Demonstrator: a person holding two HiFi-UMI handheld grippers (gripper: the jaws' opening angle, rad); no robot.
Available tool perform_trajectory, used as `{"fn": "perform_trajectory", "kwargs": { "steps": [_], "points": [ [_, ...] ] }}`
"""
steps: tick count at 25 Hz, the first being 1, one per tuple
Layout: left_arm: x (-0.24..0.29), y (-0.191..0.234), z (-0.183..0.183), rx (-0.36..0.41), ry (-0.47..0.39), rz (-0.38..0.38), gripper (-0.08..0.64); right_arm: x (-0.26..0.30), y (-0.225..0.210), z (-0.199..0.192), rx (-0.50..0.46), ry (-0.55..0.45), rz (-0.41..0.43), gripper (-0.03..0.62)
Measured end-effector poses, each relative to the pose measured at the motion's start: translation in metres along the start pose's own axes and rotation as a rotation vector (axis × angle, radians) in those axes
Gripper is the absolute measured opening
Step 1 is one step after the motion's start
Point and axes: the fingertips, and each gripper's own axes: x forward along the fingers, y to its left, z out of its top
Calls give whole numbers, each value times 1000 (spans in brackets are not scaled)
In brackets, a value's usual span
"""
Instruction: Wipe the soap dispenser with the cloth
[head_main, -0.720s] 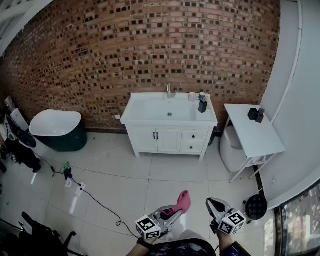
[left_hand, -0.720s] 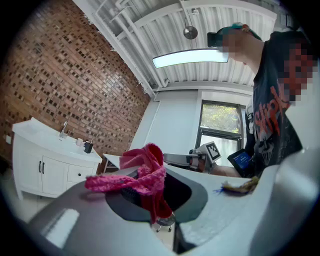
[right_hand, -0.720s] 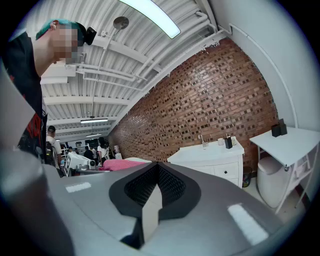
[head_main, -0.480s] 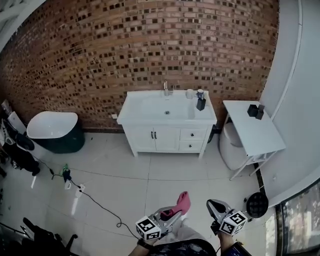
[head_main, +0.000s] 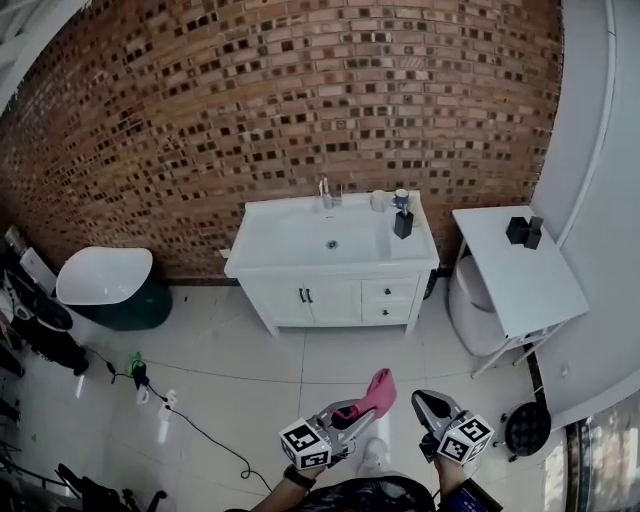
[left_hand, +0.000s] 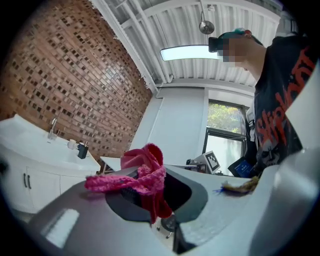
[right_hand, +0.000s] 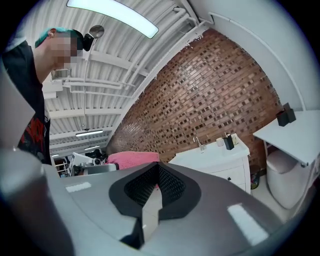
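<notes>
The dark soap dispenser (head_main: 403, 222) stands on the right end of the white vanity (head_main: 290, 252), far ahead of both grippers. It also shows small in the left gripper view (left_hand: 82, 149) and the right gripper view (right_hand: 229, 142). My left gripper (head_main: 358, 415) is held low near my body, shut on a pink knitted cloth (head_main: 378, 393). The cloth (left_hand: 142, 172) bunches up between its jaws. My right gripper (head_main: 428, 408) is beside it, shut with nothing in it (right_hand: 157, 185). Both point level toward the vanity.
A faucet (head_main: 325, 190) and a white cup (head_main: 378, 200) are on the vanity. A white side table (head_main: 520, 280) with dark boxes (head_main: 523, 231) stands at right, over a toilet (head_main: 470, 300). A bathtub (head_main: 105, 280) is at left. A cable (head_main: 190, 425) crosses the floor tiles.
The vanity has grown slightly larger and sits lower in the head view as I step closer. Both grippers keep their pose, the left one still holding the cloth.
</notes>
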Motion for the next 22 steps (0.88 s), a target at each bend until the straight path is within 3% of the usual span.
{"fn": "perform_trajectory", "kwargs": {
  "steps": [4, 16, 22],
  "points": [
    [41, 39, 29, 66, 9, 6, 40, 21, -41, 27, 0, -14, 24, 2],
    [75, 176, 66, 63, 22, 78, 40, 103, -135, 67, -3, -1, -14, 2],
    [82, 257, 80, 34, -12, 46, 40, 171, -176, 95, -73, 13, -63, 2]
  ]
}}
